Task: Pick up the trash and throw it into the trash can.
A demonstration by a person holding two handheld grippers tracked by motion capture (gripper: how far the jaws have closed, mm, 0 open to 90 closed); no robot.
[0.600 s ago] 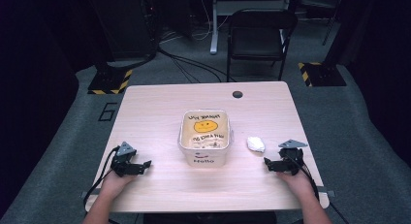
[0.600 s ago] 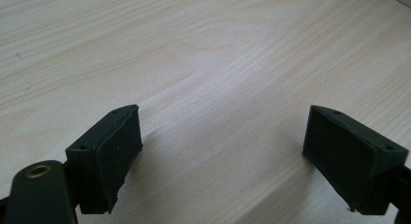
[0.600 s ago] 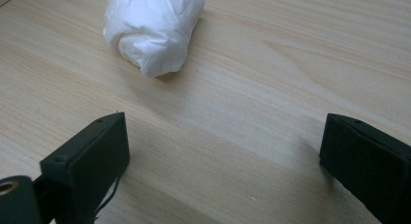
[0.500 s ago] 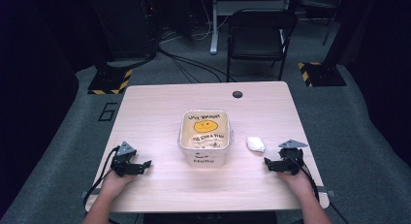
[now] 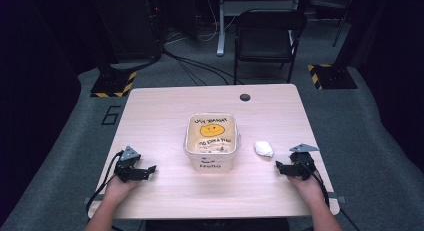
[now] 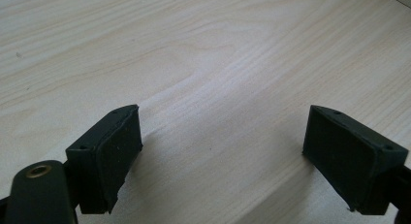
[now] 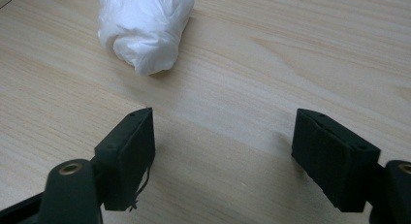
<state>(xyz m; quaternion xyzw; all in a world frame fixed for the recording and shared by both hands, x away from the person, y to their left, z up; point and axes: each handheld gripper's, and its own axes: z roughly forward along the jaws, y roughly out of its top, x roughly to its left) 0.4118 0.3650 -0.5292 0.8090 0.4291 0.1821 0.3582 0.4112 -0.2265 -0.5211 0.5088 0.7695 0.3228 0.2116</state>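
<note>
The left claw (image 5: 151, 169) rests low on the tabletop (image 5: 165, 116), jaws wide and empty over bare wood. The right claw (image 5: 278, 167) is also wide and empty, a crumpled white wad (image 7: 144, 25) lying near it, just right of the smiley-lidded plastic container (image 5: 210, 141) at centre

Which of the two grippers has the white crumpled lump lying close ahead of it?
The right gripper: the white lump lies just beyond its open jaws. The left gripper faces bare table.
</note>
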